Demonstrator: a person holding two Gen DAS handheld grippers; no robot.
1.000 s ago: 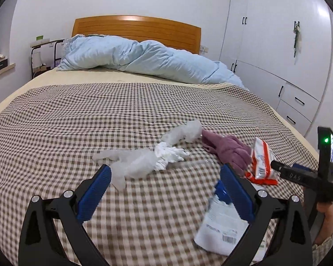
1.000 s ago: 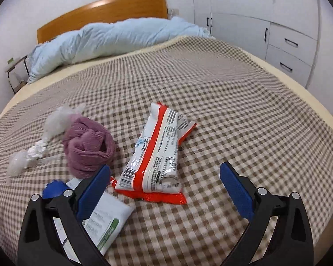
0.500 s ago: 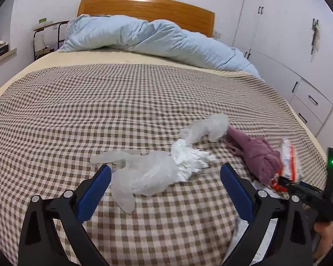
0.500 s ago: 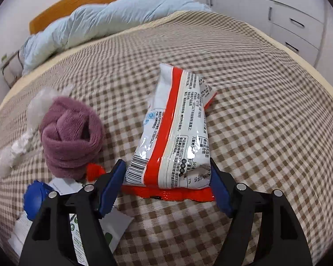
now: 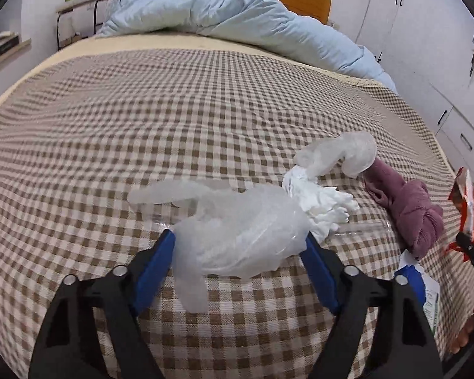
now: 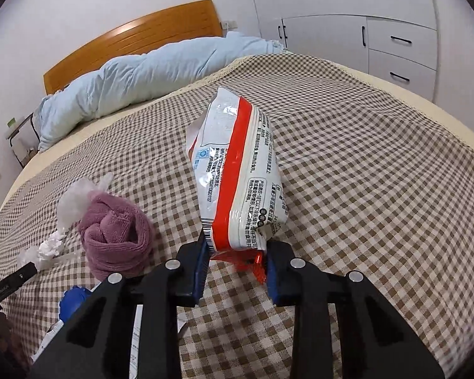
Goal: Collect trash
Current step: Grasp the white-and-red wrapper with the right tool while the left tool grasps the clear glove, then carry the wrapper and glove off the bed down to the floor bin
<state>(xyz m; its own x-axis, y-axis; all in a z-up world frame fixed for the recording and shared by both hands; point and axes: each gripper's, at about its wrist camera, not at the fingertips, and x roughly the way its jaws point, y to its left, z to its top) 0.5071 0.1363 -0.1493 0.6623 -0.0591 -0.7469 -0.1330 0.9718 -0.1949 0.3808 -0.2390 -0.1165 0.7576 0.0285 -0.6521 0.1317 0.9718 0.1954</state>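
— What's the room like?

— A bedroom: a bed [image 5: 110, 132] under a brown checked cover, a pale blue duvet [image 5: 224, 15] bunched by the wooden headboard [image 6: 129, 38], white wardrobes [image 6: 363, 38] alongside.

— And the left gripper [image 5: 240, 249]?

— Its fingers have just been closing around a clear plastic glove [image 5: 237, 237] lying on the cover; the blue pads sit at its sides, though I cannot tell whether they press it. A crumpled tissue [image 5: 316, 199] lies just beyond.

— The right gripper [image 6: 237, 252]?

— Its fingers have just been closing too, and now pinch the near end of a red-and-white snack wrapper [image 6: 237, 170], tilted up off the bed. A rolled mauve cloth [image 6: 117, 237] sits nearby.
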